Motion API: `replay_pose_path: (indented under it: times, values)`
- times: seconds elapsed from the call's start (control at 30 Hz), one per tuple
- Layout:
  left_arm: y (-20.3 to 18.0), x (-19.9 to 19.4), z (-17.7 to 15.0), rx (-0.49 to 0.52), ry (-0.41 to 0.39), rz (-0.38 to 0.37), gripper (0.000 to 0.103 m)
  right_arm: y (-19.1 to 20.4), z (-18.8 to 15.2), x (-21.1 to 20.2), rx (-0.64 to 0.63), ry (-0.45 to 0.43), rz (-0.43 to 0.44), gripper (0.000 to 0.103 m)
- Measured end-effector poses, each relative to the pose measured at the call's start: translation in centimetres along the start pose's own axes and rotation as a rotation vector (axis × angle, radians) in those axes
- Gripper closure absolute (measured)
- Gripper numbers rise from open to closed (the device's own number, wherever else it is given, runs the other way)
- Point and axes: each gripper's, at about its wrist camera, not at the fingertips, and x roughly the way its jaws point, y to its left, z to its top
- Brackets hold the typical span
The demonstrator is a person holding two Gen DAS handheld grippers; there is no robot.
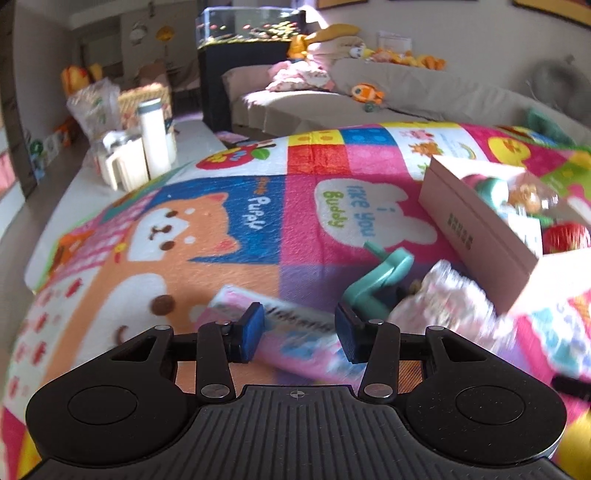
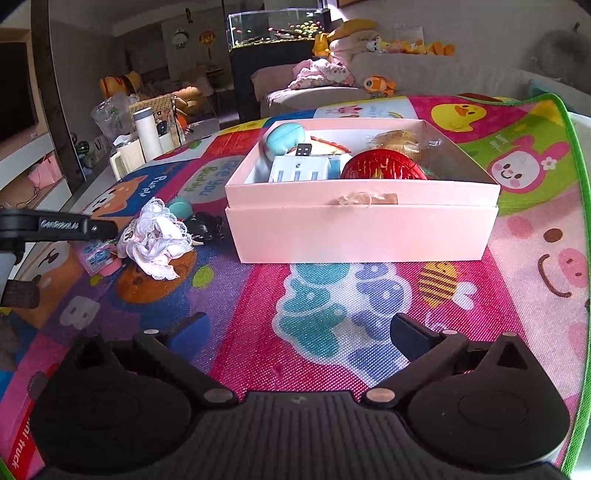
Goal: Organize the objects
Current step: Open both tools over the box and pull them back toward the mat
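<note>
Left gripper (image 1: pixel 300 336): blue-padded fingers (image 1: pixel 251 332) parted, nothing clamped; a flat pink packet (image 1: pixel 295 343) lies on the play mat (image 1: pixel 207 229) in the gap beneath them, contact with the pads not discernible.

Right gripper (image 2: pixel 299 332): fingers (image 2: pixel 410 341) spread wide, empty, hovering over the mat in front of the pink box (image 2: pixel 360 230).

Landmark: pink box, open-topped, standing on the mat.
- Inside the box: red foil ball (image 2: pixel 382 166), white-and-blue carton (image 2: pixel 301 168), teal rounded item (image 2: pixel 285 137), clear-wrapped snack (image 2: pixel 400 142).
- Left of the box, on the mat: white lace-trimmed cloth (image 2: pixel 159 238), bunched; black object (image 2: pixel 203 225) between cloth and box, kind unclear; teal plastic toy (image 1: pixel 380 284) just beyond the cloth; the pink packet farther left, under the left gripper's arm.
- Far left of the box, off the mat on the bench: white bottle (image 2: pixel 147 133), cream jug (image 2: pixel 123 158), clear bags.
- Behind the box: beige sofa (image 2: pixel 424 74) carrying plush toys; fish tank (image 2: pixel 275 27) on a dark stand.
</note>
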Motion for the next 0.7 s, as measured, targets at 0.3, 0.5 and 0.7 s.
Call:
replay_pose_path:
  times: [0.3,0.5,0.7]
  values:
    - [5.4,-0.9,-0.8,-0.162,0.048,0.020,0.054,0.0,0.1,0.5,-0.002,0.028,0.003,0.000]
    - [6.1,-0.8,-0.8,-0.331,0.113,-0.186,0.057,-0.2,0.1,0.4,0.009,0.026,0.002,0.000]
    - [4.5,-0.2,-0.9,-0.352,0.139,-0.254,0.057,-0.1,0.0,0.4,0.006,0.028,0.000,0.000]
